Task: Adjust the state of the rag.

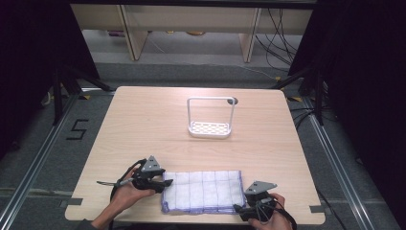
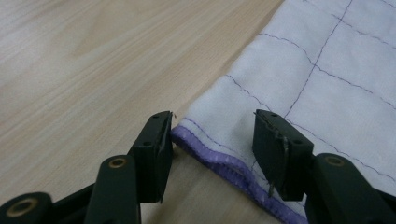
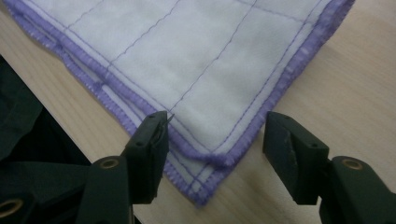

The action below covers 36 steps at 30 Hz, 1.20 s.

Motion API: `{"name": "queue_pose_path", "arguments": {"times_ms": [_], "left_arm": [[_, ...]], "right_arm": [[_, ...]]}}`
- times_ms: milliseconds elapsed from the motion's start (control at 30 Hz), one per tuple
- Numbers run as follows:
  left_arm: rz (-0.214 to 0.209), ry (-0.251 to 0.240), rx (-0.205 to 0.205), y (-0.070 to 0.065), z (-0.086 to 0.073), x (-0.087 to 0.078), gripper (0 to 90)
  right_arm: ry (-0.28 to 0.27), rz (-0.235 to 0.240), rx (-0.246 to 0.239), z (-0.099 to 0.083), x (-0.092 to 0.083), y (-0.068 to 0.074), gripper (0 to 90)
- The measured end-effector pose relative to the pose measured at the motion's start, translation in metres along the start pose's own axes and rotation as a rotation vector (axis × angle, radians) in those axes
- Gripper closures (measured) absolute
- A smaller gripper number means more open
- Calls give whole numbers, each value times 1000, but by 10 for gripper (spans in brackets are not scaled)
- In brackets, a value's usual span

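We see the cloth (image 1: 201, 191) flat at the table's (image 1: 143, 124) near edge | our left gripper (image 1: 160, 181) at its left corner, jaws apart, straddling the hem, not pinching | our right gripper (image 1: 241, 207) at its near right corner, jaws apart around it | rack (image 1: 211, 117) toward far edge

Light wooden table (image 1: 143, 124), white rack (image 1: 210, 117) mid-far, folded purple-edged cloth (image 1: 203, 191) near edge
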<state>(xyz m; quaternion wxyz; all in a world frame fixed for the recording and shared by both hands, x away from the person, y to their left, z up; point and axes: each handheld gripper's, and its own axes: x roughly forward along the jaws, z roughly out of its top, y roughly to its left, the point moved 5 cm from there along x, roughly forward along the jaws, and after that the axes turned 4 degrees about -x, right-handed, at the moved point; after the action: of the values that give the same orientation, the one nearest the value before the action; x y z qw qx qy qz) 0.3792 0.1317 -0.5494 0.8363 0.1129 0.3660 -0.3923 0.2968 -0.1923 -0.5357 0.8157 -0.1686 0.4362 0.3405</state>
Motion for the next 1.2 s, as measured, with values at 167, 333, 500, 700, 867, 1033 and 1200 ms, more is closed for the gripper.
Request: {"name": "queue_pose_path", "arguments": {"times_ms": [167,333,500,700,867,1033,1200], "left_arm": [[-28,-12,7,-4,0,0,591],[-41,-1,67,-12,-2,-3,774],[-43,6,92,-18,-7,-8,809],[-56,-3,93,-32,-21,-20,809],[-75,-35,62,-42,-28,-27,809],[-111,-49,76,-60,-30,-28,817],[-149,-61,85,-76,-27,-25,817]], "right_arm": [[8,-11,2,-1,2,1,487],[-9,23,-14,0,2,3,727],[-17,36,-64,6,4,-8,802],[-17,43,-111,30,16,-34,818],[-1,61,-144,65,32,-57,821],[-26,56,-179,101,42,-67,824],[-16,61,-199,123,53,-72,824]]}}
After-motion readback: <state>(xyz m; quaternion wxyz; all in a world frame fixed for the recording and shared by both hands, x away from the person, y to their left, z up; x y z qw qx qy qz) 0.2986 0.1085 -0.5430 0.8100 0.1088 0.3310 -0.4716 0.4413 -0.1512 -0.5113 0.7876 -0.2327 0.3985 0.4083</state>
